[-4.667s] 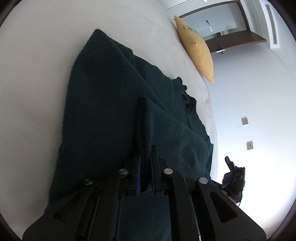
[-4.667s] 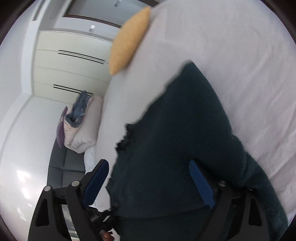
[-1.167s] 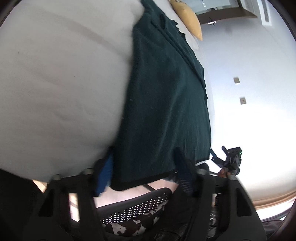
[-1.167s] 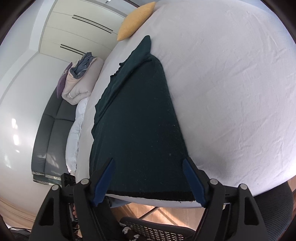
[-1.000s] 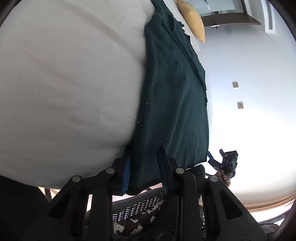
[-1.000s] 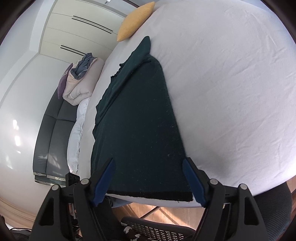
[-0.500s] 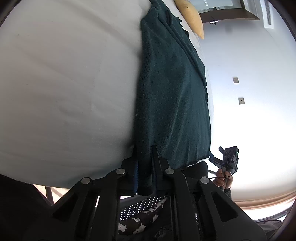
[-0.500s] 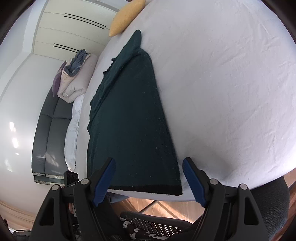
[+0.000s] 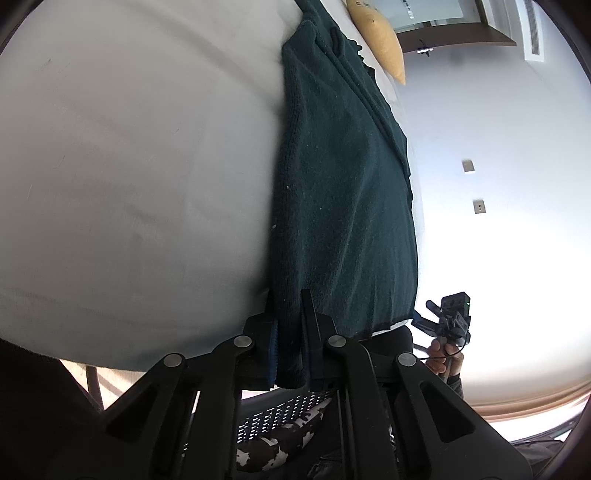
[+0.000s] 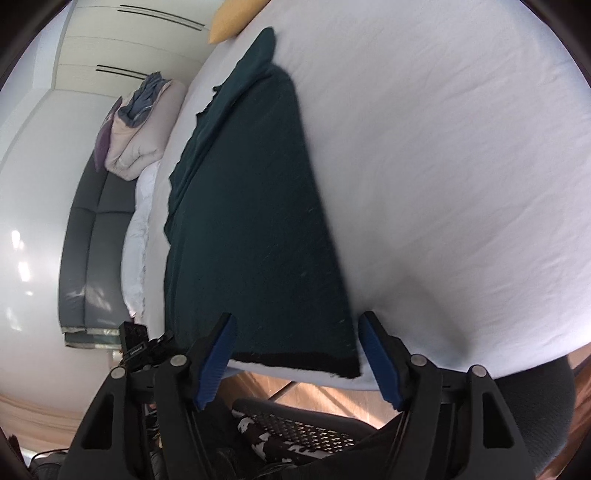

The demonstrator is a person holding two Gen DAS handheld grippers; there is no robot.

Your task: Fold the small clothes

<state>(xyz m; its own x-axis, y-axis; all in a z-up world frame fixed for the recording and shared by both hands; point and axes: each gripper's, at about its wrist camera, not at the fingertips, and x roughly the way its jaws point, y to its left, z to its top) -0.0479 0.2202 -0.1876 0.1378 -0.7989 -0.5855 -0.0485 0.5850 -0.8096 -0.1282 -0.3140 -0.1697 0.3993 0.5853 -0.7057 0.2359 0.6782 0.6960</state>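
Observation:
A dark green knit garment (image 9: pixel 343 177) lies folded lengthwise on the white bed (image 9: pixel 129 166), its hem at the near edge. My left gripper (image 9: pixel 290 325) is shut on the garment's near left hem corner. In the right wrist view the same garment (image 10: pixel 255 206) stretches away from me on the bed (image 10: pixel 443 184). My right gripper (image 10: pixel 295 354) is open, its blue pads astride the near right hem corner, which lies flat between them. The right gripper also shows small in the left wrist view (image 9: pixel 448 317), and the left gripper in the right wrist view (image 10: pixel 138 347).
A yellow pillow (image 9: pixel 380 33) lies at the far end of the bed. A folded duvet with clothes (image 10: pixel 140 122) sits on a grey sofa (image 10: pixel 92 229) to the left. A mesh chair (image 10: pixel 314 432) stands just below the bed's near edge.
My left gripper went from open around the hem to shut on the left corner. My right gripper stayed open and moved closer to the right hem corner.

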